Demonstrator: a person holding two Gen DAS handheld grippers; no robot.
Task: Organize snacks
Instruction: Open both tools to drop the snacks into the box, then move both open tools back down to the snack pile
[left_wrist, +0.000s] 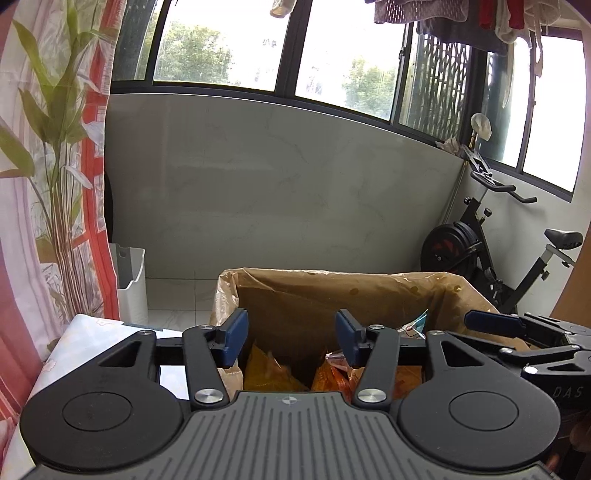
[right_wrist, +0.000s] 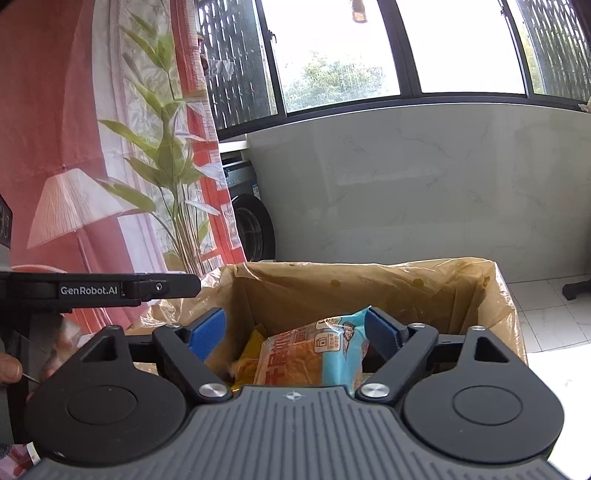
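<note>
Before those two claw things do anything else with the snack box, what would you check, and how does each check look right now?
1. Left gripper empty: ok, jaws open, nothing between.
2. Right gripper open: ok, jaws spread.
3. Blue-and-orange snack packet in the bag-lined box: ok, between the right fingers; touching, cannot tell.
4. Orange packets inside the box: ok.
5. Grippers apart from each other: ok.

both hand-held grippers: left (left_wrist: 291, 338), right (right_wrist: 295, 332) spread wide.
</note>
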